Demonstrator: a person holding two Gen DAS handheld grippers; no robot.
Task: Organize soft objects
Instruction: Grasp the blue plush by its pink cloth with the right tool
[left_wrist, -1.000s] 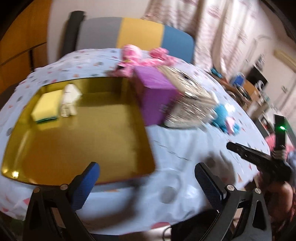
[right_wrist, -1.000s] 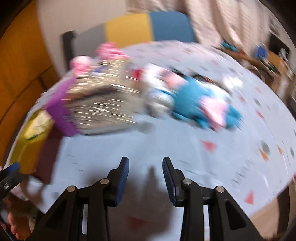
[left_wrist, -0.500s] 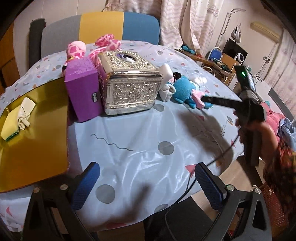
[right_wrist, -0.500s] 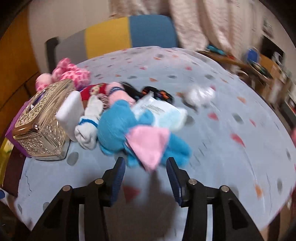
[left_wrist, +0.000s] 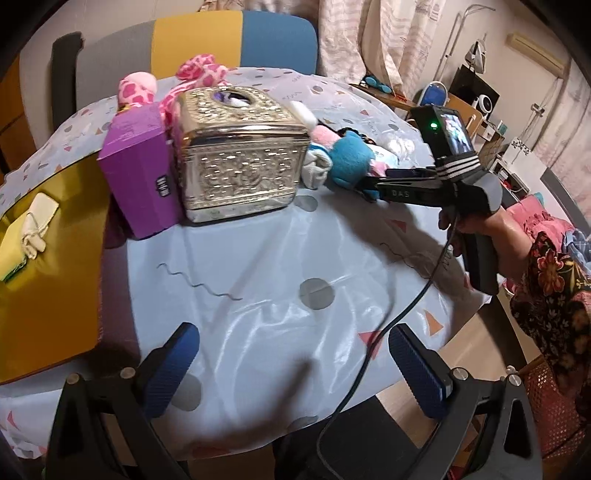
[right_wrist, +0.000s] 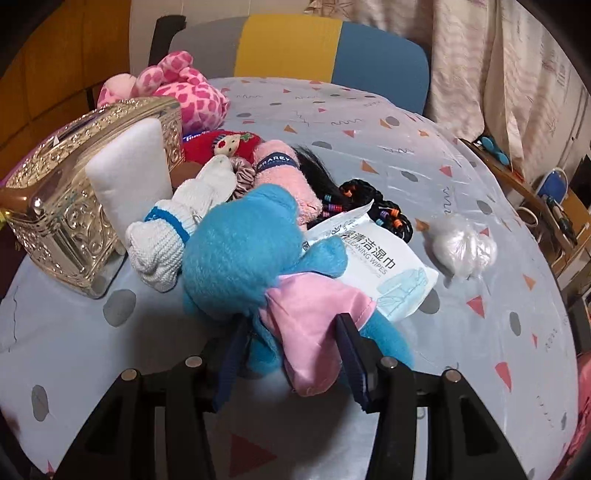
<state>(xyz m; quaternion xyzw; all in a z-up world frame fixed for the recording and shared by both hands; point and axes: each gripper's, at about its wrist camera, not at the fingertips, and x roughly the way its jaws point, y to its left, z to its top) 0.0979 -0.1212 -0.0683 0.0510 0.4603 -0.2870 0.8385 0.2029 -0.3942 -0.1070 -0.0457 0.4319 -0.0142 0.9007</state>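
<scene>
Two tongs stand apart: right tongs (right_wrist: 291, 354), low centre, straddle the blue plush toy (right_wrist: 240, 254) without pinching; its body runs up-left. Left tongs (left_wrist: 295, 365) hover empty, farther off.

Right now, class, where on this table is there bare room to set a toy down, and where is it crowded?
Bare tablecloth lies in front of the silver box, toward the near edge. The far cloth behind the white wad is bare too. The gold tray is mostly bare. It is crowded beside the box, where the blue plush, socks and wipes pack pile together.
</scene>
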